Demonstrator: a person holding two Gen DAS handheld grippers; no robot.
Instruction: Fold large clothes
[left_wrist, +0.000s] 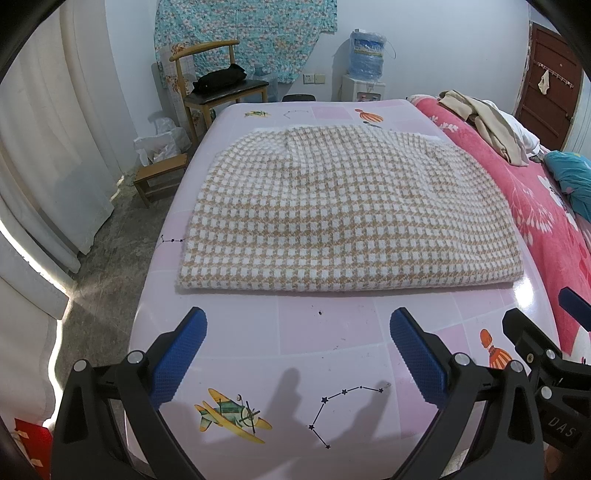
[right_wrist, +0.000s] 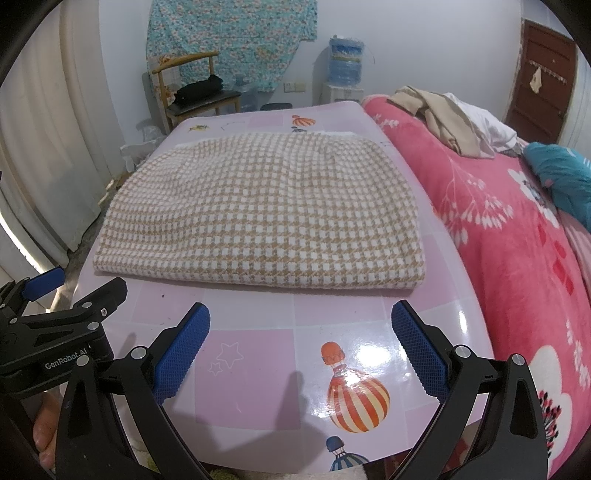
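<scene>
On the pink tabletop (left_wrist: 325, 332), a folded checked garment (left_wrist: 332, 214) lies flat and square.

Both grippers hover side by side over the near edge, well short of the cloth: the left gripper (left_wrist: 298, 354) with jaws spread wide and empty, the right gripper (right_wrist: 301, 350) the same. Beside the tabletop on the right runs a bed with a pink flowered blanket (right_wrist: 517, 240), with loose beige clothes (right_wrist: 443, 118) heaped at its far end.

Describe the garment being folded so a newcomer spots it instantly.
Start at the glossy pink cartoon-print table beside the bed's pink floral blanket. The tan-and-white houndstooth knit garment lies folded flat on it, the only checked fabric; the other clothes sit crumpled on the bed.
</scene>
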